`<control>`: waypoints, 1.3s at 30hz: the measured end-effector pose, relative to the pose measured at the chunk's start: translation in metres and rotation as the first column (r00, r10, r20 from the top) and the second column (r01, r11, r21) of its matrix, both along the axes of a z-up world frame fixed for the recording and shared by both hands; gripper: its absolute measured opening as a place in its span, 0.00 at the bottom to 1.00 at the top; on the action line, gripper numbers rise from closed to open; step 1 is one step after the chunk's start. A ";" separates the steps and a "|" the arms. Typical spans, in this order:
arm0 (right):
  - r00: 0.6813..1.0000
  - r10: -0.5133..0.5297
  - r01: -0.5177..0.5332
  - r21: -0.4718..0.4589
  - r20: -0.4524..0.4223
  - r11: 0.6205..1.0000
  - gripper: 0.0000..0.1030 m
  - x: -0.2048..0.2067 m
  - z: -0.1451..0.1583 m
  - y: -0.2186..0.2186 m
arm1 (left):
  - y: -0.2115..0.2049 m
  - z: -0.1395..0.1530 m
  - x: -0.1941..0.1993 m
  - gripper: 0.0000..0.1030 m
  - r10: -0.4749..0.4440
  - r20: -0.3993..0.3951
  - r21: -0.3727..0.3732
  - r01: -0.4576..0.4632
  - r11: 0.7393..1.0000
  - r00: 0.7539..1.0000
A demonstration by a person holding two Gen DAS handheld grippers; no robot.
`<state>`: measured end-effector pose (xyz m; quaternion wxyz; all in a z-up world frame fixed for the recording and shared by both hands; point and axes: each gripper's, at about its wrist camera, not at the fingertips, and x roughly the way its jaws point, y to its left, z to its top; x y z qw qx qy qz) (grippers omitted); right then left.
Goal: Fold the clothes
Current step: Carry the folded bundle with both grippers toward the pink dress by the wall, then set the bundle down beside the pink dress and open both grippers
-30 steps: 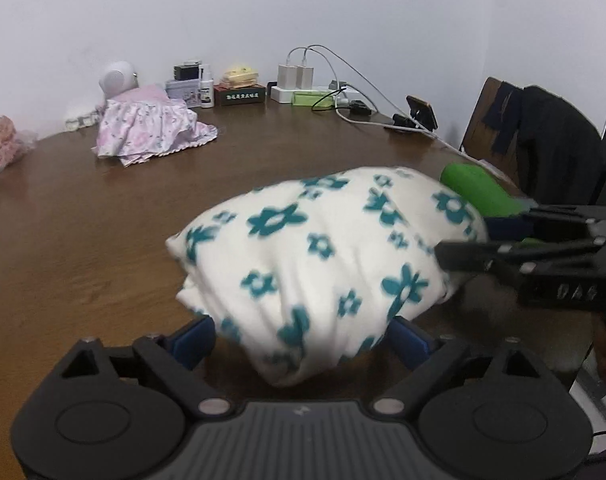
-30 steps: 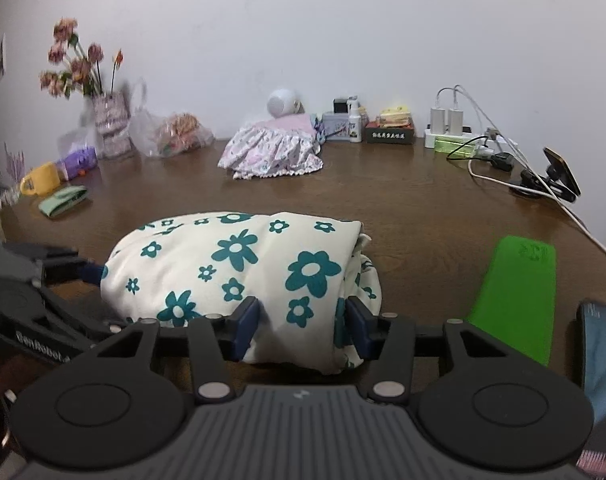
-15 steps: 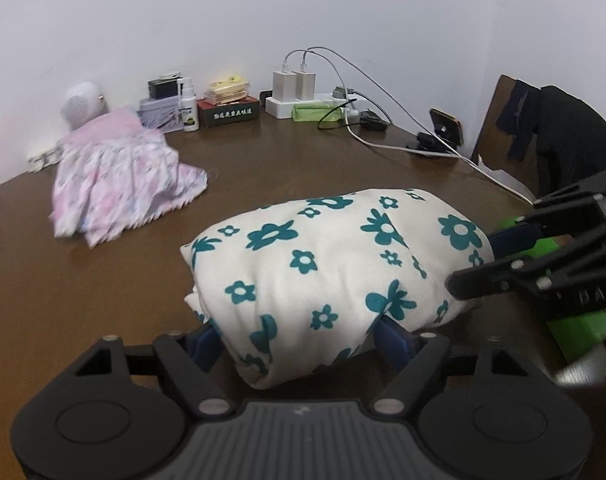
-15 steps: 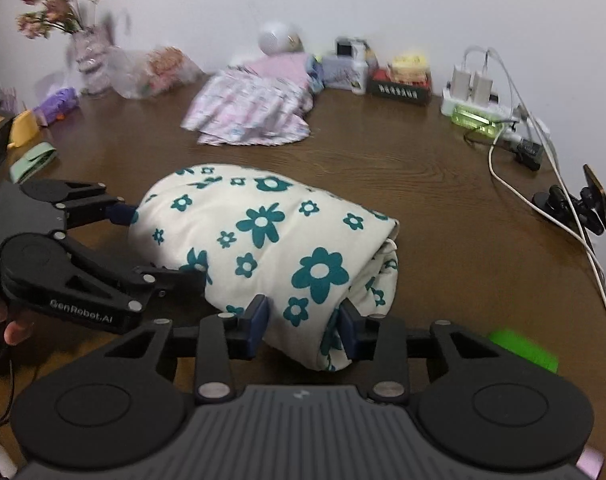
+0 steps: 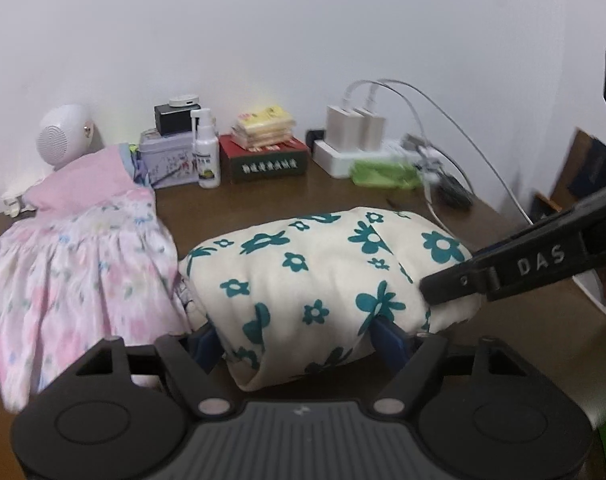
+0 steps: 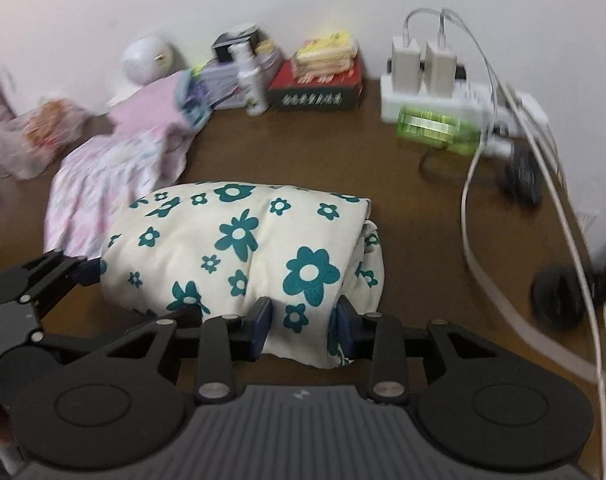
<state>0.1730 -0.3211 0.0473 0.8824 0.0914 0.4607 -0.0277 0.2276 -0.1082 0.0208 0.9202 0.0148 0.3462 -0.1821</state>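
Observation:
A folded cream garment with teal flowers (image 5: pixel 323 280) (image 6: pixel 243 252) is a thick bundle held just above the brown table (image 5: pixel 263 200). My left gripper (image 5: pixel 299 340) is shut on its left end; my right gripper (image 6: pixel 303 328) is shut on its right end. Each gripper shows in the other's view, the right one (image 5: pixel 515 268) at the right, the left one (image 6: pixel 43 280) at the left. A folded pink floral dress (image 5: pixel 79 256) (image 6: pixel 123 164) lies right beside the bundle on its left.
Along the wall stand a white round speaker (image 5: pixel 63 136), a tin box, a spray bottle (image 5: pixel 205 152), a red box (image 5: pixel 267 160), a power strip with chargers (image 6: pixel 427 76) and cables (image 6: pixel 503 160). A green cloth (image 5: pixel 383 174) lies by the strip.
Both grippers have carried the flowered bundle away from the table's near edge toward the wall, up beside the pink dress. Both keep their grip.

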 end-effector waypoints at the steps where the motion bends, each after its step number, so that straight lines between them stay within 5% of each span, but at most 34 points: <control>1: 1.000 -0.001 0.002 -0.010 0.002 1.000 0.33 0.012 -0.001 -0.003 | -0.001 -0.001 0.011 0.73 0.009 -0.006 -0.013 -0.009 1.000 1.000; 11: 0.999 0.018 -0.017 -0.024 0.037 1.000 0.33 0.095 -0.014 -0.008 | 0.027 -0.017 0.084 0.73 0.073 -0.003 -0.045 -0.073 0.996 0.997; 17: 0.998 0.021 -0.018 -0.050 0.052 0.999 0.34 0.110 -0.021 -0.004 | 0.026 -0.022 0.084 0.71 0.077 0.022 -0.036 -0.076 0.996 0.997; 22: 0.998 -0.022 0.024 -0.037 0.061 0.999 0.46 0.104 -0.015 -0.010 | 0.030 -0.017 0.072 0.72 0.082 0.026 -0.005 -0.082 0.997 0.996; 30: 0.981 0.019 -0.016 -0.016 0.193 1.000 0.47 0.007 0.065 -0.002 | 0.056 0.048 -0.021 0.72 0.150 0.104 -0.080 -0.142 0.987 0.983; 32: 0.971 0.039 -0.040 0.000 0.236 0.999 0.51 -0.033 0.084 0.013 | 0.061 0.070 -0.062 0.78 0.158 0.142 -0.118 -0.141 0.983 0.977; 34: 0.959 0.059 -0.067 0.017 0.279 0.998 0.66 -0.075 0.102 0.029 | 0.067 0.086 -0.107 0.83 0.165 0.166 -0.158 -0.139 0.978 0.972; 39: 0.928 0.123 -0.147 0.044 0.352 0.988 0.77 -0.191 0.109 0.077 | 0.067 0.071 -0.225 0.95 0.204 0.191 -0.151 -0.176 0.973 0.960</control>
